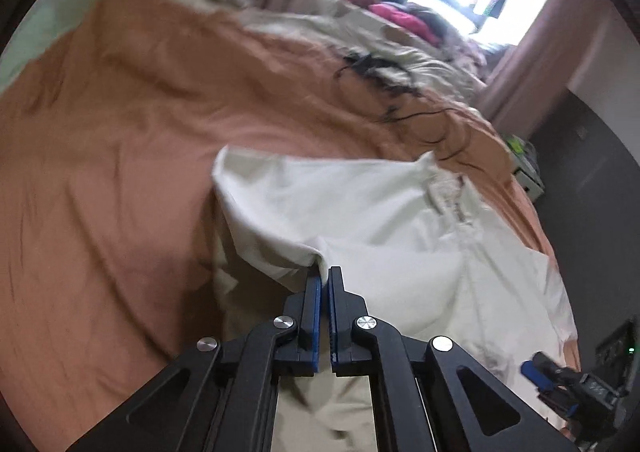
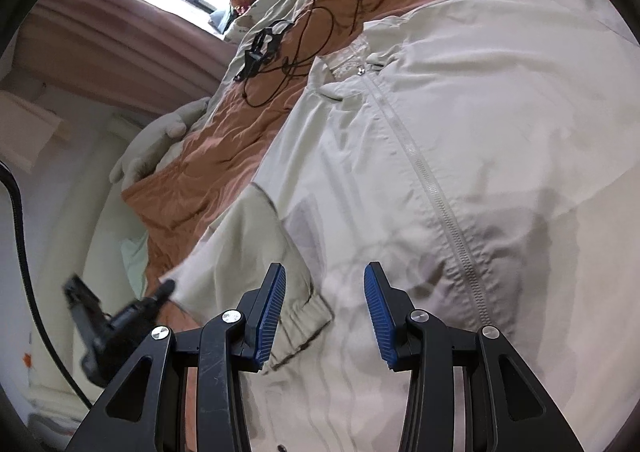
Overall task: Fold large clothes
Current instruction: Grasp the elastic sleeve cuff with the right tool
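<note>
- Two grippers work over a white zip-front jacket (image 2: 460, 123) spread on your orange bedsheet (image 1: 100, 171).
- Your left gripper (image 1: 324, 278) has its jaws closed, a fold of the jacket's edge pinched at the blue pads and lifted off the sheet.
- Your right gripper (image 2: 325, 288) hangs over the jacket near an elastic cuff (image 2: 308, 324), jaws parted, nothing between them.
- Black cable (image 2: 312, 31) lies tangled on the sheet beyond the collar.
</note>
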`<action>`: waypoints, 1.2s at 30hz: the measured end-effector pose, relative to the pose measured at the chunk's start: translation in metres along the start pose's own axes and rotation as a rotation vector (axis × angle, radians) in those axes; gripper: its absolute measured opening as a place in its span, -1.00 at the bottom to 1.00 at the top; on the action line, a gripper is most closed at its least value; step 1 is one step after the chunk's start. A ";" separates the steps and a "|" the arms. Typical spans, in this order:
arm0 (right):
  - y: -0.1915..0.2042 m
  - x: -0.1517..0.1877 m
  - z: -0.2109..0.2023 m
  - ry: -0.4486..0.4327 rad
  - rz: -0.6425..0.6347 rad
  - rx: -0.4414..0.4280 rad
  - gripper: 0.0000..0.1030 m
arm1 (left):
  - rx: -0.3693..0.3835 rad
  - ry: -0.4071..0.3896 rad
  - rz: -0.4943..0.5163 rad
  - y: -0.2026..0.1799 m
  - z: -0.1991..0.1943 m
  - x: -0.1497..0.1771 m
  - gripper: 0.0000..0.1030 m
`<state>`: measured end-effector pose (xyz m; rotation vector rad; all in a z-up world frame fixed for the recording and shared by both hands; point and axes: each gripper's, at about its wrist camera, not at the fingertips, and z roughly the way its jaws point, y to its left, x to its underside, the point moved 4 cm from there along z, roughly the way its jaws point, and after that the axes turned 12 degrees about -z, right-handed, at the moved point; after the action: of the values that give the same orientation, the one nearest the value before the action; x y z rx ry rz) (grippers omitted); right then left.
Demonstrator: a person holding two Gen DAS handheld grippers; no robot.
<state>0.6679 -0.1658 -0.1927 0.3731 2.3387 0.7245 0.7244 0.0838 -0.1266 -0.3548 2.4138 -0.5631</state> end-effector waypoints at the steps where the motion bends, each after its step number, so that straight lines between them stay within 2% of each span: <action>1: -0.003 -0.001 -0.001 -0.002 0.012 -0.004 -0.19 | 0.003 -0.002 0.017 -0.009 0.001 -0.003 -0.95; 5: -0.015 -0.004 -0.006 -0.013 0.052 -0.015 -0.19 | 0.035 0.010 0.106 -0.060 0.006 -0.006 -0.95; 10: -0.038 -0.010 -0.015 -0.040 0.124 -0.007 -0.19 | 0.089 0.057 0.201 -0.118 0.024 0.010 -0.95; 14: -0.053 -0.013 -0.020 -0.049 0.163 -0.008 -0.19 | 0.123 0.106 0.249 -0.156 0.046 0.026 -0.95; 17: -0.060 -0.016 -0.023 -0.051 0.181 -0.005 -0.19 | 0.110 0.142 0.267 -0.170 0.061 0.035 -0.93; 18: -0.062 -0.017 -0.023 -0.050 0.185 -0.004 -0.19 | 0.112 0.156 0.265 -0.172 0.064 0.036 -0.69; 19: -0.063 -0.017 -0.023 -0.048 0.186 -0.004 -0.19 | 0.125 0.181 0.258 -0.172 0.068 0.038 -0.14; 20: -0.063 -0.017 -0.022 -0.046 0.187 -0.004 -0.18 | 0.148 0.211 0.244 -0.172 0.070 0.040 0.21; 21: -0.062 -0.016 -0.022 -0.042 0.187 -0.004 -0.16 | 0.165 0.224 0.229 -0.170 0.070 0.041 0.76; 22: -0.060 -0.016 -0.020 -0.037 0.182 -0.005 -0.10 | 0.174 0.214 0.221 -0.167 0.066 0.040 0.91; 26: -0.047 -0.015 -0.013 -0.017 0.132 -0.005 -0.07 | 0.156 0.174 0.195 -0.149 0.045 0.028 0.91; 29: -0.031 -0.013 -0.004 0.006 0.068 -0.001 -0.07 | 0.110 0.123 0.178 -0.123 0.025 0.016 0.91; 34: 0.004 -0.007 0.008 0.023 -0.085 0.019 -0.07 | 0.028 0.061 0.147 -0.062 -0.003 0.008 0.89; 36: 0.018 -0.005 0.014 0.028 -0.145 0.025 -0.07 | 0.007 0.058 0.124 -0.038 -0.009 0.010 0.78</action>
<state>0.6820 -0.1477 -0.1884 0.2021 2.3744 0.6351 0.7157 0.0496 -0.1075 -0.1860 2.4690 -0.5329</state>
